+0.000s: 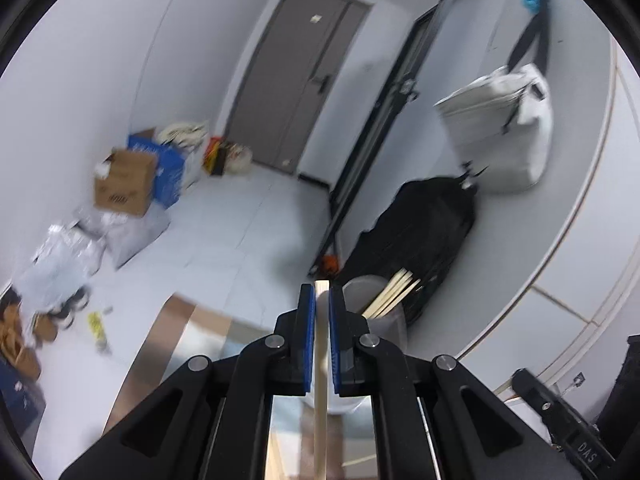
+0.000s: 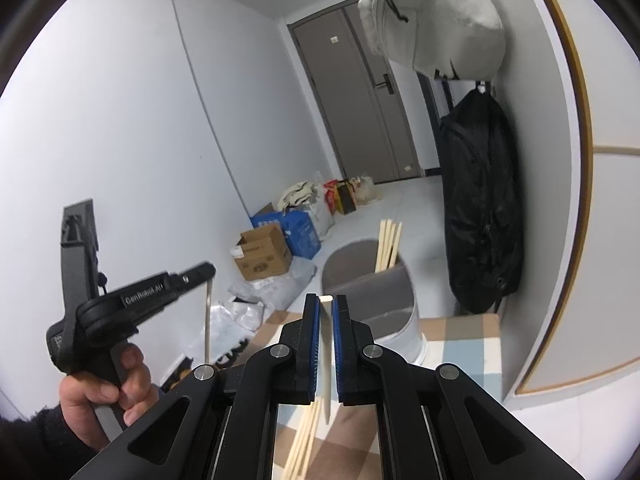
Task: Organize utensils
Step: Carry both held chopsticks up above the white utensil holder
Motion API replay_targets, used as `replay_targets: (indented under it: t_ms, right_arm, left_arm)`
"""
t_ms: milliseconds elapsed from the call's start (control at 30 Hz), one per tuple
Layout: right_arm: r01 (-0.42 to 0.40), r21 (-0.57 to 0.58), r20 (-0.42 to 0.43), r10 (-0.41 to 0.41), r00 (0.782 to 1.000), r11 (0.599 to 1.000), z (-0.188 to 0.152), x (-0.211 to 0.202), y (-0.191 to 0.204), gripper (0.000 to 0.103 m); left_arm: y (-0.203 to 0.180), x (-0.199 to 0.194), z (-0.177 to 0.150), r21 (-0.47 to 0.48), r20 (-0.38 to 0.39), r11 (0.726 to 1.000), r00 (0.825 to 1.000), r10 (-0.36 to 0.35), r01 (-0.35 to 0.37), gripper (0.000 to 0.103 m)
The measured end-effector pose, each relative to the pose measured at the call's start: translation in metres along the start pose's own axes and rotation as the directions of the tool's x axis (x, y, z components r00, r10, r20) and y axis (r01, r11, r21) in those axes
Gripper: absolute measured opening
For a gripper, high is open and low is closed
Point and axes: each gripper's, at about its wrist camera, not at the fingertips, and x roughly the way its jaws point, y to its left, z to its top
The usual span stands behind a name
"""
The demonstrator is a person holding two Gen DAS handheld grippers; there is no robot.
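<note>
Each tool is clamped on one chopstick: your left tool (image 1: 322, 300) grips a chopstick (image 1: 321, 392), your right tool (image 2: 326, 312) another (image 2: 327, 360). Tip each end-first into the grey holder (image 2: 372, 280) beside the sticks standing there, releasing only once it is inside the rim.

Left wrist view: camera sits just behind the left gripper (image 1: 322, 300), looking forward along its two blue-padded fingers, tilted and angled slightly down toward the far grey-brown door (image 1: 296, 88). Frame is motion-blurred.

Right wrist view: camera sits just behind the right gripper (image 2: 326, 308), same forward, slightly downward aim, horizon closer to level, image sharp.

Both sit close over the checked tablecloth (image 2: 460, 344), with the grey round holder of pale wooden chopsticks (image 2: 372, 292) just ahead of the fingertips.

Shared ground: the holder (image 1: 376, 300), door, brown cardboard box (image 2: 264, 256), hanging black jacket (image 2: 480, 208), pale grey bag (image 2: 436, 20).

The left gripper also appears at the left side of the right view (image 2: 200, 270).
</note>
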Motion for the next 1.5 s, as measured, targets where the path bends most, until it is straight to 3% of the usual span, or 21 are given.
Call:
replay_targets:
  t_ms: [333, 733, 1000, 1333, 1500]
  right_arm:
    - [0.011, -0.027, 0.066, -0.009, 0.998, 1.000, 0.075, -0.011, -0.001, 0.006]
    - [0.028, -0.062, 0.086, -0.023, 0.996, 0.998, 0.139, 0.037, -0.008, 0.006]
    - [0.017, -0.061, 0.041, -0.014, 0.999, 0.998, 0.145, 0.081, -0.018, 0.006]
    - [0.011, -0.055, -0.017, -0.012, 1.000, 0.998, 0.139, 0.113, -0.026, 0.006]
    - [0.008, -0.057, -0.046, -0.011, 0.999, 0.998, 0.128, 0.128, -0.028, 0.006]
  left_arm:
    - [-0.032, 0.009, 0.058, 0.047, 0.088, 0.997, 0.994, -0.069, 0.065, 0.002]
    - [-0.044, 0.053, 0.096, 0.079, 0.159, 0.993, 0.982, -0.102, 0.090, 0.003]
    - [-0.039, 0.092, 0.091, 0.135, 0.180, 0.989, 0.980, -0.080, 0.056, 0.003]
    - [-0.027, 0.115, 0.074, 0.131, 0.218, 0.989, 0.972, -0.091, 0.063, 0.003]
    - [-0.027, 0.112, 0.064, 0.134, 0.290, 0.988, 0.951, -0.110, 0.073, 0.003]
